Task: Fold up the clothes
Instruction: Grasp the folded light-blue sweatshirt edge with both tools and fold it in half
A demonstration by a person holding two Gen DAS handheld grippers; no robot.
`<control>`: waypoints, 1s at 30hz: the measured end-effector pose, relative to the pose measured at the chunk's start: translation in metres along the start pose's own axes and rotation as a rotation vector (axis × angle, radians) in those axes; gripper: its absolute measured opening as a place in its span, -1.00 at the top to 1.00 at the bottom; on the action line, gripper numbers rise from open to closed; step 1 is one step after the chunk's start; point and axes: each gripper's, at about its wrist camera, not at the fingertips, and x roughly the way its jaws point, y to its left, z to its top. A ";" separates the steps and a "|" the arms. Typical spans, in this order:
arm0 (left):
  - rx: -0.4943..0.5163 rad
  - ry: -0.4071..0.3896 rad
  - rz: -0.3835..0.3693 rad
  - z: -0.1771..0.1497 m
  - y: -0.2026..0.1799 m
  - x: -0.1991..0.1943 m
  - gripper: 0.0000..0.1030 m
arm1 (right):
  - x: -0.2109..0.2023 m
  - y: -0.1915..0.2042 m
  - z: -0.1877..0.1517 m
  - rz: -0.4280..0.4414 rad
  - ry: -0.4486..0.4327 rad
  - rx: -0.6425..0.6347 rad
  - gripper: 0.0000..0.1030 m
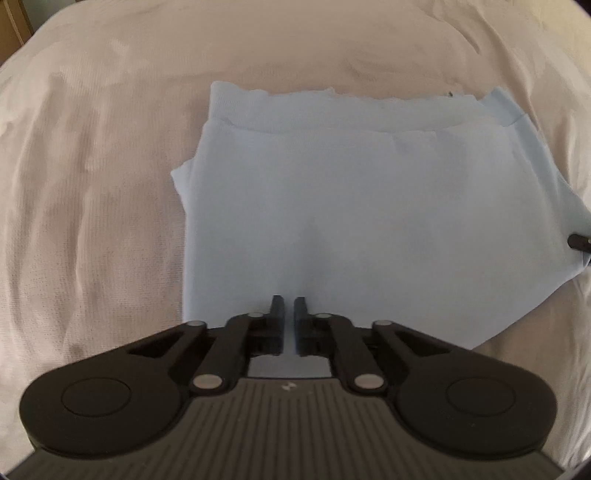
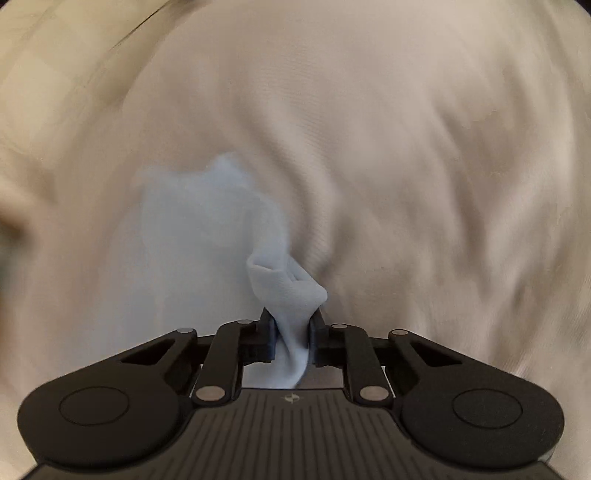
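Note:
A light blue garment (image 1: 332,206) lies folded flat on a beige bed cover (image 1: 92,184), its ribbed hem at the far side. My left gripper (image 1: 289,304) points down at the garment's near edge, jaws shut, with a thin strip of blue cloth between the pads. In the right wrist view, my right gripper (image 2: 291,317) is shut on a bunched corner of the same garment (image 2: 284,284), which bulges up between its fingers. The rest of the cloth trails away to the left, blurred. A dark fingertip (image 1: 579,243) of the right gripper shows at the garment's right corner.
The creased beige bed cover (image 2: 406,147) spreads all around the garment. A brown piece of furniture (image 1: 13,29) shows beyond the bed's far left corner. The right wrist view is blurred by motion.

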 end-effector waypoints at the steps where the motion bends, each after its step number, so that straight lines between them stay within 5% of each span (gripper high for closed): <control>1: -0.004 -0.004 -0.009 0.001 0.005 -0.002 0.94 | -0.008 0.021 -0.001 -0.021 -0.037 -0.105 0.73; 5: -0.040 -0.012 -0.064 0.004 0.028 -0.004 0.94 | -0.042 0.085 -0.011 -0.010 -0.198 -0.377 0.74; 10: -0.146 -0.023 -0.196 0.007 0.072 -0.010 0.94 | -0.078 0.167 -0.063 0.135 -0.329 -0.755 0.74; 14: -0.214 -0.028 -0.315 0.004 0.099 -0.012 0.94 | -0.082 0.220 -0.129 0.266 -0.299 -0.999 0.74; 18: -0.276 -0.003 -0.410 -0.004 0.113 -0.004 0.90 | -0.049 0.258 -0.195 0.303 -0.089 -1.215 0.69; 21: -0.313 0.019 -0.450 -0.009 0.113 0.002 0.67 | -0.044 0.261 -0.222 0.233 -0.105 -1.319 0.24; 23: -0.341 0.020 -0.483 -0.009 0.113 0.002 0.50 | -0.050 0.256 -0.209 0.242 -0.097 -1.279 -0.10; 26: -0.396 0.006 -0.531 -0.003 0.112 0.001 0.43 | -0.066 0.228 -0.175 0.317 -0.063 -1.095 -0.18; 30: -0.416 0.013 -0.494 -0.001 0.105 0.002 0.21 | -0.068 0.168 -0.113 0.299 -0.017 -0.821 -0.19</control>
